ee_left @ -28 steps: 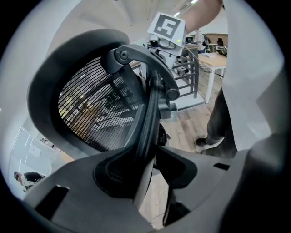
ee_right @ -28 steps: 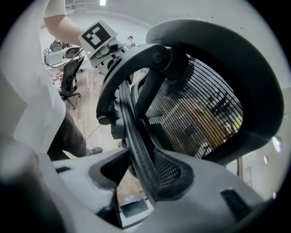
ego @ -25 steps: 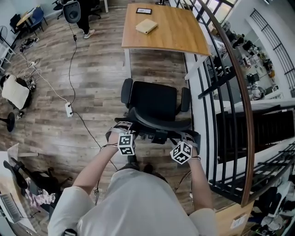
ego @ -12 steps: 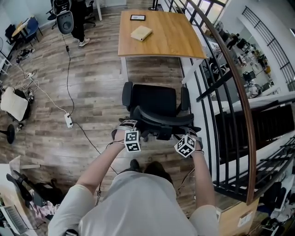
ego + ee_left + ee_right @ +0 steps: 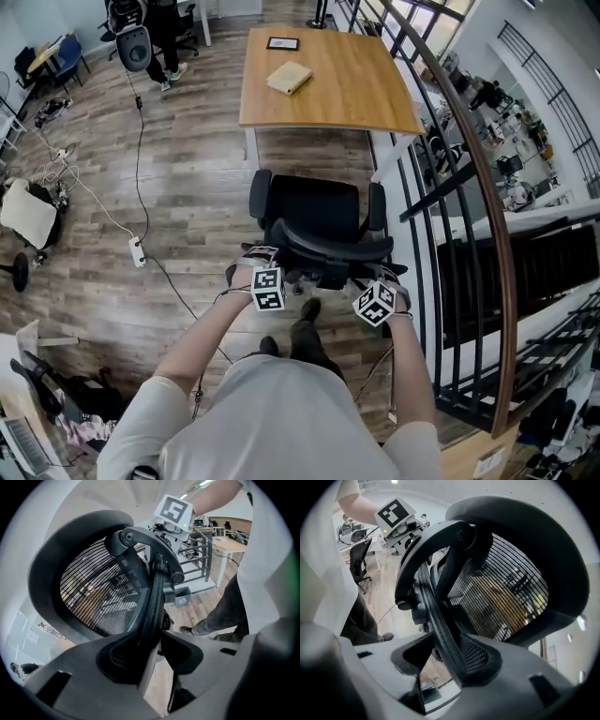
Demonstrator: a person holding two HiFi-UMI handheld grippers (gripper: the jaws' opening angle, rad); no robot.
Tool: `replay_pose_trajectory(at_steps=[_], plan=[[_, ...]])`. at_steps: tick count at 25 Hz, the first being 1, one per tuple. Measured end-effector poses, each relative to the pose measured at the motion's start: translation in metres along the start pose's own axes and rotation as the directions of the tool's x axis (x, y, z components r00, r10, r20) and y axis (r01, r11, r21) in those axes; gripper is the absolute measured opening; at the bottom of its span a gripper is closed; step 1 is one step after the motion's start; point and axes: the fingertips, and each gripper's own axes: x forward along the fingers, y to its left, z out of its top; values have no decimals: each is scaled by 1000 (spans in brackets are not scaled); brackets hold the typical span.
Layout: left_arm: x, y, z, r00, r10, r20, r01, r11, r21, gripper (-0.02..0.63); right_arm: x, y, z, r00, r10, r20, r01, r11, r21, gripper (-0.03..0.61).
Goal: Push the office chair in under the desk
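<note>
Short of the desk: the office chair [image 5: 314, 211] stands on the wood floor [image 5: 197, 178], seat facing the desk [image 5: 347, 84], with a strip of bare floor between the seat's front edge and the desk's near edge.
Alignment: the chair's 2 armrests fall inside the span of the desk's near edge.
Backrest: its curved top rim [image 5: 328, 246] faces the person; the mesh [image 5: 93, 588] fills both gripper views.
Left gripper [image 5: 267, 255]: jaws apart, astride the rim's left part; the rim lies against 1 pad and floor shows through a slit by the other.
Right gripper [image 5: 380, 274]: jaws apart, astride the rim's right part in the same way, 1 pad on the rim [image 5: 440, 639].
Right side: a dark railing [image 5: 450, 187] runs just beside the right armrest [image 5: 377, 204] and the desk's right edge, so room there is tight.
Left side: open floor, with a power strip [image 5: 138, 250] and its cable well apart from the chair.
Desk top: a tan book [image 5: 288, 77] and a dark-framed item [image 5: 282, 43] lie at the far end.
Behind: the person's shoe [image 5: 309, 309] is near the chair's base.
</note>
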Motion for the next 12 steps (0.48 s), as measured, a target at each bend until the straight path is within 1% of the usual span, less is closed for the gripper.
replay_pose_trajectory(at_steps=[4,9,12], plan=[[10,20,1,1000,1,-12,-1,1000,-10,152,8,-19,3,1000,-10,21,11,1000,-23,179],[23,62,-3,1000,16,-11,-16,1000,-10,155,24,-56,17,999,-4,33,6,999,-43,179],[34,81,0,1000,19,-18,-20,1000,-18,158,34,-77,18,1000,-1,31,3,999,-50,179]])
